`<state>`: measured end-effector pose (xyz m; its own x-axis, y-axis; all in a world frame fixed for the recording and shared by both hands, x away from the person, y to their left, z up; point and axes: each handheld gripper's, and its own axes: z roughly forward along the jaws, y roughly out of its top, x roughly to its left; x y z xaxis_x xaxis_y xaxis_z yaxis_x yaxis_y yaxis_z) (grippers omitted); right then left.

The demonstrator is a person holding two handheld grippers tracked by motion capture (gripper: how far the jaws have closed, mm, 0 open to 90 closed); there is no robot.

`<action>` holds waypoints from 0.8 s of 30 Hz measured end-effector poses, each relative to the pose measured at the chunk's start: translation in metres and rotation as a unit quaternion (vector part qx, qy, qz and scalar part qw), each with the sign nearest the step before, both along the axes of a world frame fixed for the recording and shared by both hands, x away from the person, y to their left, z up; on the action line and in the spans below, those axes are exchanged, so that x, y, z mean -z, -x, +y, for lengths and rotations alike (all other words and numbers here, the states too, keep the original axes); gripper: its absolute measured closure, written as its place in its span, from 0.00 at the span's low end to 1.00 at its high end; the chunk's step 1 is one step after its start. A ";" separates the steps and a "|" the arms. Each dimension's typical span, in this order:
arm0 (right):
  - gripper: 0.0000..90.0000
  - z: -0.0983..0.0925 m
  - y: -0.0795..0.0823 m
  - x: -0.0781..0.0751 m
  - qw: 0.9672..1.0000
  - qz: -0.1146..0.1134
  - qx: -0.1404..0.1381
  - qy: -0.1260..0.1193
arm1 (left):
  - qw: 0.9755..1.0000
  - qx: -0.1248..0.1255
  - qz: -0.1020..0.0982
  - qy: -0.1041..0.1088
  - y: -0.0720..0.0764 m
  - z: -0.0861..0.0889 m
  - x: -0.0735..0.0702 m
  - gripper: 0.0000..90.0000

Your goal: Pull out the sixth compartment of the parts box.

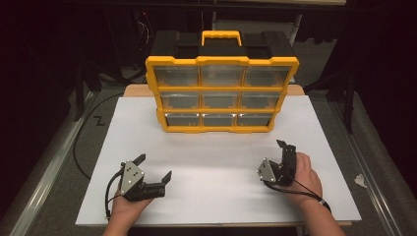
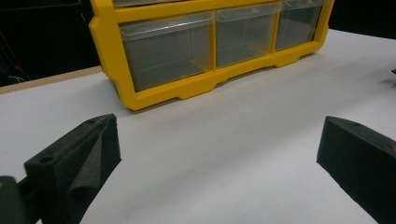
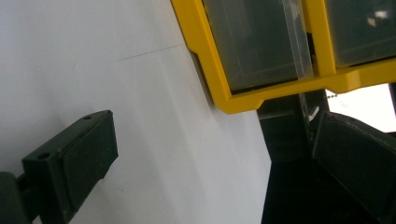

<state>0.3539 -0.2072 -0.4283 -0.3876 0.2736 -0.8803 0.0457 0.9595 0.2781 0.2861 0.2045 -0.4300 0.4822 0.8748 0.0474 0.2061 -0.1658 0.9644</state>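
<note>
A yellow-and-black organizer (image 1: 222,91) with clear drawers in three rows stands upright at the back middle of the white table (image 1: 216,196). Its drawers all look pushed in. My left gripper (image 1: 155,165) rests near the front left, held by a hand, open, with nothing between its fingers. In the left gripper view the left gripper (image 2: 219,158) faces the organizer's (image 2: 205,86) bottom drawer row across bare table. My right gripper (image 1: 285,150) is at the front right, rolled onto its side in a hand. In the right gripper view the right gripper (image 3: 215,163) stands open and empty, with the organizer's (image 3: 210,70) lower corner ahead.
A wooden board (image 1: 135,90) pokes out under the white top behind the organizer. A black cable (image 1: 81,142) loops on the floor at the left beside a metal rail (image 1: 44,172). A white scrap (image 1: 360,181) lies on the floor at the right.
</note>
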 end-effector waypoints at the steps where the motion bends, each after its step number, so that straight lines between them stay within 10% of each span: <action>1: 0.01 0.001 0.001 0.000 1.000 -0.005 -0.003 0.011 | 1.000 0.000 0.000 0.000 0.000 0.000 0.000 0.00; 24: 0.03 0.011 0.006 0.004 0.995 -0.032 -0.028 0.094 | 1.000 -0.001 0.001 -0.002 0.000 0.000 0.000 0.00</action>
<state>0.3481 -0.1958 -0.4326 -0.3387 0.0810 -0.9374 -0.0207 0.9954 0.0934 0.2861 0.2045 -0.4301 0.4806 0.8756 0.0496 0.2082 -0.1688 0.9634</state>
